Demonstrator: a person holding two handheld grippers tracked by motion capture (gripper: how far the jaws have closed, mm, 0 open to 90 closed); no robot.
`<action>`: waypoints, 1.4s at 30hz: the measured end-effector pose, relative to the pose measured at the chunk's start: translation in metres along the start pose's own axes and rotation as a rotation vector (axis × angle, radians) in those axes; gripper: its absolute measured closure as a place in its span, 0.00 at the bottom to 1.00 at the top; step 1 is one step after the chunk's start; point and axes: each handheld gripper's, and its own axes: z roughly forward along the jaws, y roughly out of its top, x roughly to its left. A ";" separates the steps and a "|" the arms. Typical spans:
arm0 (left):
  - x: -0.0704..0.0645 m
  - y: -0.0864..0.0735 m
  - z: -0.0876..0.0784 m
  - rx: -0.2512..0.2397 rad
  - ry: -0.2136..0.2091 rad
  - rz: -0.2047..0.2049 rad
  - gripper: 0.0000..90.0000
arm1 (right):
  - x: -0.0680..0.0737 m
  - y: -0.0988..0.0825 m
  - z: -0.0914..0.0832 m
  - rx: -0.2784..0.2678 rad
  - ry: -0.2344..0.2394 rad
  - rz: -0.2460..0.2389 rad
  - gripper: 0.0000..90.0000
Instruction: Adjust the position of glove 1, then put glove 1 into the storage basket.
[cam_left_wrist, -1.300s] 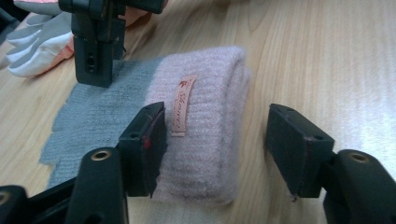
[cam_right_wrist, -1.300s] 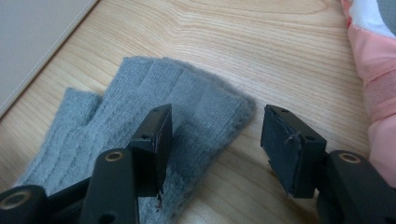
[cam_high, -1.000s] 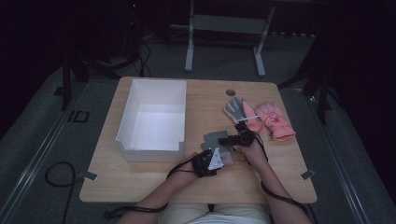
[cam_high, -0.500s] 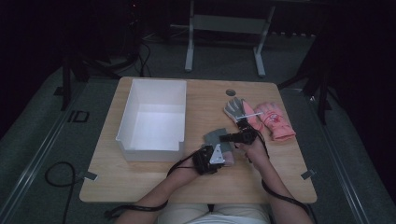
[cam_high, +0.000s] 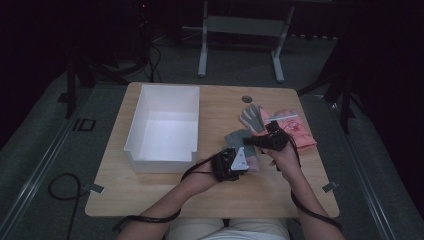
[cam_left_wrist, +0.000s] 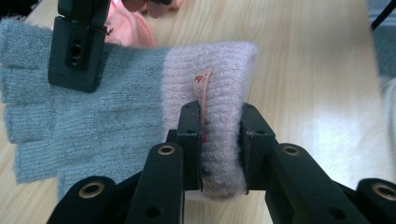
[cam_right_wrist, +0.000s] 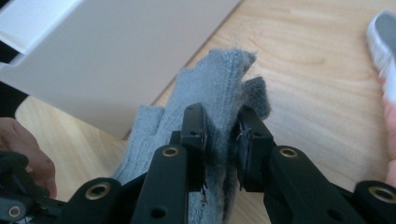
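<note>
Jaws: left gripper (cam_left_wrist: 219, 140) pinching glove (cam_left_wrist: 116, 116) pink cuff | right gripper (cam_right_wrist: 222, 140) pinching grey finger end, just closed

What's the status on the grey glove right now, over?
Left claw shut on the grey glove at its pink cuff. Right claw shut on its finger end. Glove stretched between them. White bin alongside, nothing in the way.

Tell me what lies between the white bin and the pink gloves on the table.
In the high view, the grey glove, clamped by the left gripper and right gripper, hangs between the white bin and pink gloves.
</note>
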 end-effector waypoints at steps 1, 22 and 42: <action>0.001 0.007 -0.007 0.007 0.001 0.018 0.82 | 0.002 0.002 -0.003 -0.007 0.003 -0.002 0.84; 0.047 0.018 -0.081 0.070 0.015 0.110 0.83 | 0.044 0.059 -0.007 -0.096 0.060 -0.048 0.84; 0.065 -0.031 -0.140 0.159 0.120 0.101 0.83 | 0.103 0.105 0.057 -0.082 0.113 -0.128 0.84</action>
